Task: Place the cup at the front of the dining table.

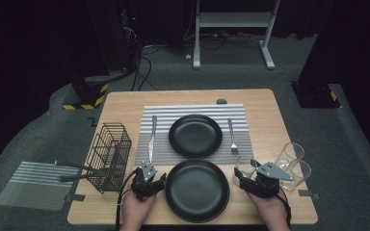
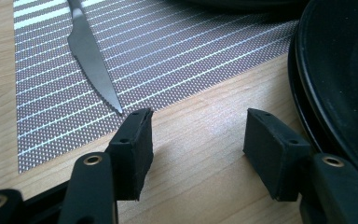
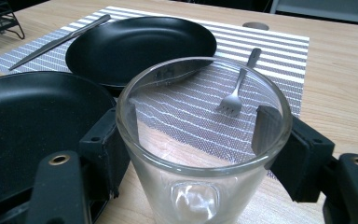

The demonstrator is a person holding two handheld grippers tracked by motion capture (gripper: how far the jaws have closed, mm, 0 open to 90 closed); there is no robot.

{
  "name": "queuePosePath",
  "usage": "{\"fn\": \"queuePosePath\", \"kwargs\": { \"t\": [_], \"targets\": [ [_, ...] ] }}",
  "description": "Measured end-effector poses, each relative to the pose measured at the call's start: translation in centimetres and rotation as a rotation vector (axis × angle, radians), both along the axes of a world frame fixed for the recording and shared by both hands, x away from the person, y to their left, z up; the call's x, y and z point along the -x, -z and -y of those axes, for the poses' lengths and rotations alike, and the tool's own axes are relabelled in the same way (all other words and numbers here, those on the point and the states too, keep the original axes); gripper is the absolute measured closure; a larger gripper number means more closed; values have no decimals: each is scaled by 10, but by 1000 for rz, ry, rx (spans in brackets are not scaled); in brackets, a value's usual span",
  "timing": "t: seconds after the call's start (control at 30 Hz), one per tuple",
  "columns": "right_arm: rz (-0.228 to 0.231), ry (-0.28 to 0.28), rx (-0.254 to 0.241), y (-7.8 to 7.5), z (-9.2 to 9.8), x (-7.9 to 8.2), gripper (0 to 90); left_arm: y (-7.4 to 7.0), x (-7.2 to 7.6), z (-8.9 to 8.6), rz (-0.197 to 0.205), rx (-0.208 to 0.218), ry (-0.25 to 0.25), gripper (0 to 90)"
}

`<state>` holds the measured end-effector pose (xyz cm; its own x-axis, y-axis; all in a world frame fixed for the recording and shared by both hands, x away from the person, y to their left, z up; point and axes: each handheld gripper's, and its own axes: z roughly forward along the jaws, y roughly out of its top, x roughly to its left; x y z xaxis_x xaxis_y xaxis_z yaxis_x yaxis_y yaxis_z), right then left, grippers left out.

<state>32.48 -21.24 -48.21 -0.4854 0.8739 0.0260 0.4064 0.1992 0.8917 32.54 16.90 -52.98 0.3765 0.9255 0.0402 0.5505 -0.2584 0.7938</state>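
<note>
The right gripper (image 3: 193,154) has its jaws around a clear glass (image 3: 200,140) that stands on the worktop (image 1: 279,125) next to the near black plate (image 1: 197,190). The left gripper (image 2: 196,149) is wide open and holds nothing. I think a soft, straight squeeze works best, so the glass does not tip

The placemat (image 1: 195,132) lies on the bench (image 1: 270,125), and a plate (image 1: 195,135) sits at its middle. On the placemat, a knife (image 1: 152,137) lies left of that plate and a fork (image 1: 232,136) right. A second plate (image 1: 197,190) sits before the placemat. A wire basket (image 1: 110,155) stands left of the placemat; three glasses (image 1: 295,163) stand to its right front.
</note>
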Motion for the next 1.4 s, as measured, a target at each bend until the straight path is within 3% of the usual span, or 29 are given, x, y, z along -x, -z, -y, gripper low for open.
{"fn": "queuePosePath", "kwargs": {
  "t": [0.4, 1.27, 1.3, 1.4],
  "targets": [
    [-19, 12, -1, -3, -2, 0, 287, 0, 0, 0, 0, 1, 2, 421],
    [77, 4, -28, -27, 2, 8, 288, 0, 0, 0, -1, -8, 9, 417],
    [76, 4, -33, -28, 1, 9, 288, 0, -1, 0, 6, -23, 25, 417],
    [93, -2, -25, -32, 1, 9, 288, 0, 0, 1, -2, -4, 11, 414]
  ]
}}
